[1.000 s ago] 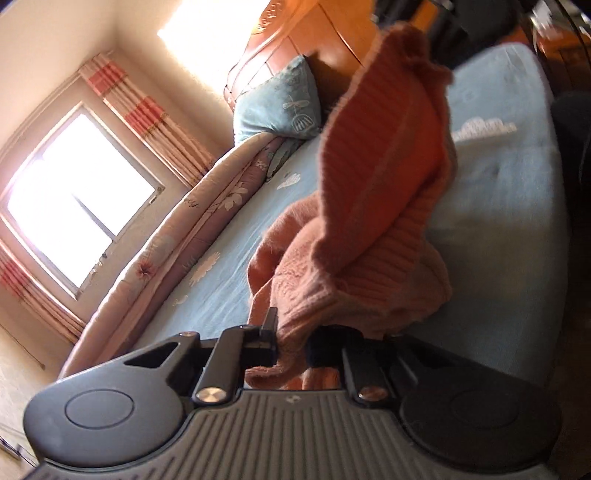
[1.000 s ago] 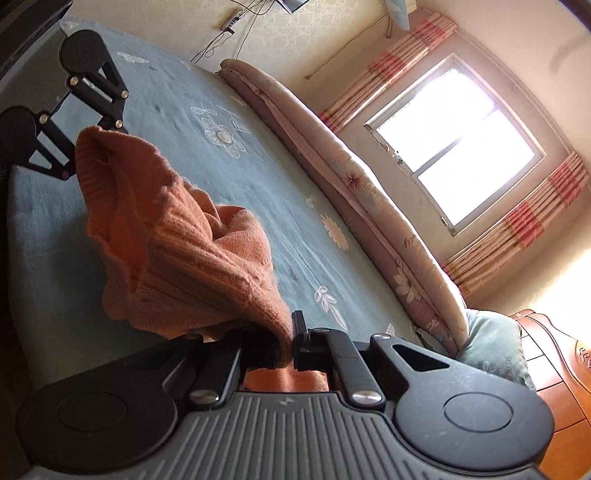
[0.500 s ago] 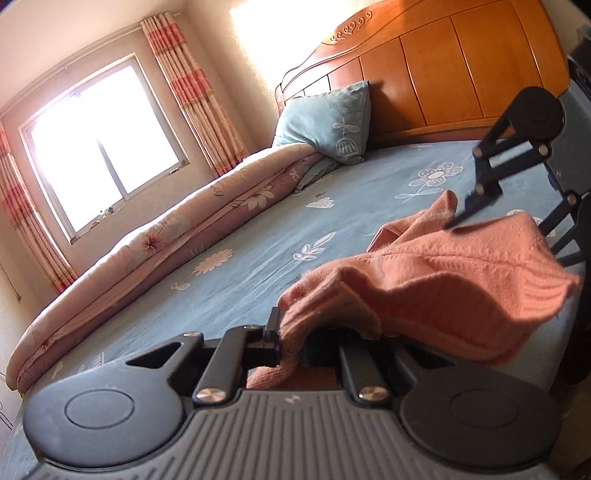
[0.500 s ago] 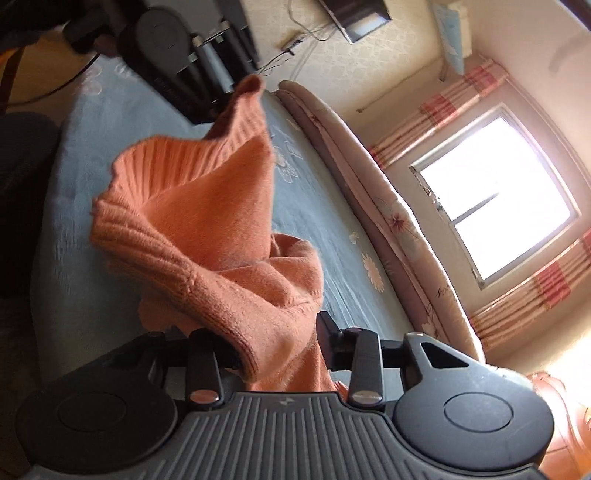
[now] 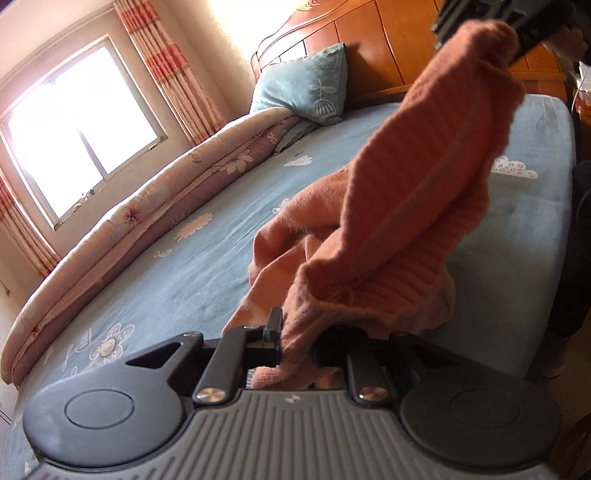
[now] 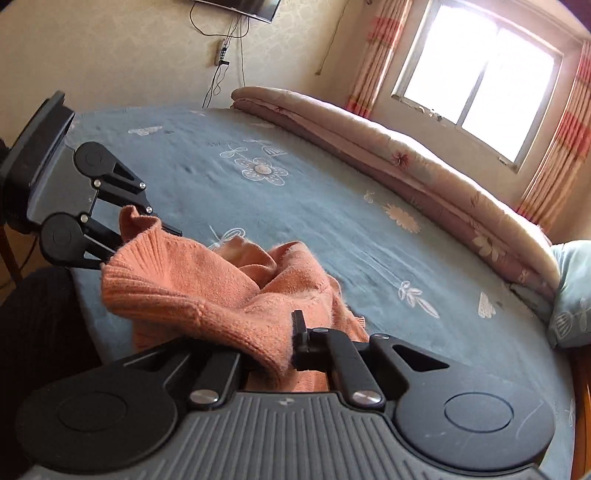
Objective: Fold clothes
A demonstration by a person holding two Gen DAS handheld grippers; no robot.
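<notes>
Left gripper point(image 5: 295, 343), jaws just eased slightly apart, pinches one edge of the orange sweater point(image 5: 406, 206); right gripper point(image 6: 284, 347), jaws just closed, clamps another. The sweater hangs between them over the near side of the bed point(image 6: 332, 206).

A blue bedsheet point(image 5: 166, 295) printed with white flowers covers the bed. A rolled floral quilt point(image 6: 424, 177) lies along its window-side edge, with a blue pillow point(image 5: 306, 88) at the wooden headboard point(image 5: 373, 40). Striped curtains point(image 5: 166, 62) flank the window point(image 6: 480, 70). What seems a television point(image 6: 240, 5) hangs on the wall.
</notes>
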